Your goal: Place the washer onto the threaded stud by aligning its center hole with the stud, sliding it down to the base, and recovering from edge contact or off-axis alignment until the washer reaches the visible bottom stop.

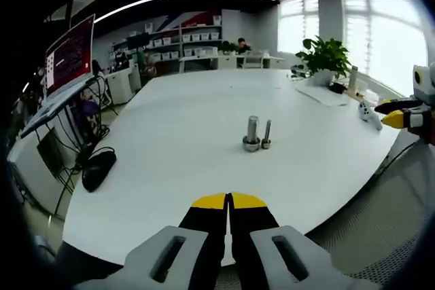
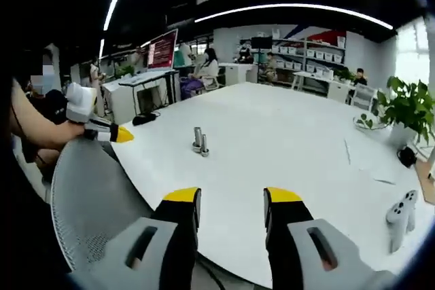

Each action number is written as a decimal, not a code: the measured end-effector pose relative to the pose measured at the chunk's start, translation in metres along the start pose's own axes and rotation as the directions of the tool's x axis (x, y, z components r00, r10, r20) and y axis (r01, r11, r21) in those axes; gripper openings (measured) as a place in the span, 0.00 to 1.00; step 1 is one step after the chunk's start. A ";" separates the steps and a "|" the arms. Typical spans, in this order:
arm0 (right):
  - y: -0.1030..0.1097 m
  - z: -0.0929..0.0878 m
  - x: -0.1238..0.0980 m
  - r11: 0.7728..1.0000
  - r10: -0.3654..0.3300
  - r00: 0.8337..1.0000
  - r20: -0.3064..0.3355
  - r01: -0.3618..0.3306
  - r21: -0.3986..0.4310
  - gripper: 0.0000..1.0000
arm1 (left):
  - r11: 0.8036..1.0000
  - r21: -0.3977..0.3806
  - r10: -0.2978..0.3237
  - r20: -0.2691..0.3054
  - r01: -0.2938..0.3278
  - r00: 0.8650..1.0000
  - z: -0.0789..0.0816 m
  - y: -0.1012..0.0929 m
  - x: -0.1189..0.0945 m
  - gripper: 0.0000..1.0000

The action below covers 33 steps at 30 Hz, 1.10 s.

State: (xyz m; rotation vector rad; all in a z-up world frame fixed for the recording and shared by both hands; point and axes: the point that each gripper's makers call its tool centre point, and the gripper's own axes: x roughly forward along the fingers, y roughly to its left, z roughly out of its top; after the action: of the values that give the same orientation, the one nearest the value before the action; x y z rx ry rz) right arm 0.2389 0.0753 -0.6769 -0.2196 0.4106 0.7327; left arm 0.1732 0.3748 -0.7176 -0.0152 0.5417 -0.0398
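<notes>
washer placement is looking not yet started: two upright threaded studs (image 1: 252,133) are standing just beside each other mid-way across the white table (image 1: 204,168), each with a ring-like base, too small to tell if that is the washer. left gripper (image 1: 229,199) is hovering near the table edge, jaws pressed together, empty. right gripper (image 2: 231,196) is waiting with jaws wide, empty. approach, grasp and alignment are all remaining.

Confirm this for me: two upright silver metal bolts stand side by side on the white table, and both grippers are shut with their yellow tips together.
One detail is wrong. The right gripper is open: the right gripper view shows a wide gap between its yellow tips. The left gripper is shut, tips together, in the left gripper view. The two upright silver metal bolts do stand side by side on the white table.
</notes>
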 end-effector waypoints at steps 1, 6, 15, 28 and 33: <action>-0.001 -0.016 0.000 0.995 -0.008 0.998 -0.056 0.014 0.095 0.45 | 1.000 0.015 -0.001 -0.032 0.002 0.999 -0.006 -0.001 0.002 0.00; 0.009 -0.036 0.008 0.998 0.009 0.994 -0.105 -0.003 0.064 0.44 | 0.999 -0.032 -0.018 0.045 0.020 0.999 0.007 -0.003 0.000 0.07; 0.000 -0.066 0.012 0.980 0.011 0.978 -0.211 0.032 0.198 0.41 | 0.999 0.023 -0.025 -0.025 0.026 0.999 -0.005 -0.009 0.001 0.16; 0.008 -0.077 0.009 0.972 0.062 0.963 -0.262 0.001 0.233 0.35 | 0.999 0.024 -0.027 -0.027 0.027 0.999 -0.005 -0.010 0.000 0.15; 0.007 -0.086 0.008 0.970 0.057 0.948 -0.314 0.022 0.242 0.38 | 0.999 0.032 -0.027 -0.043 0.029 0.999 -0.008 -0.010 0.000 0.15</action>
State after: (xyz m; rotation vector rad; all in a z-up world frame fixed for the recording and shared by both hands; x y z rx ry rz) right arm 0.2148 0.0566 -0.7579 -0.1025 0.8073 0.6580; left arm 0.1691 0.3643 -0.7244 0.0099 0.5831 -0.0766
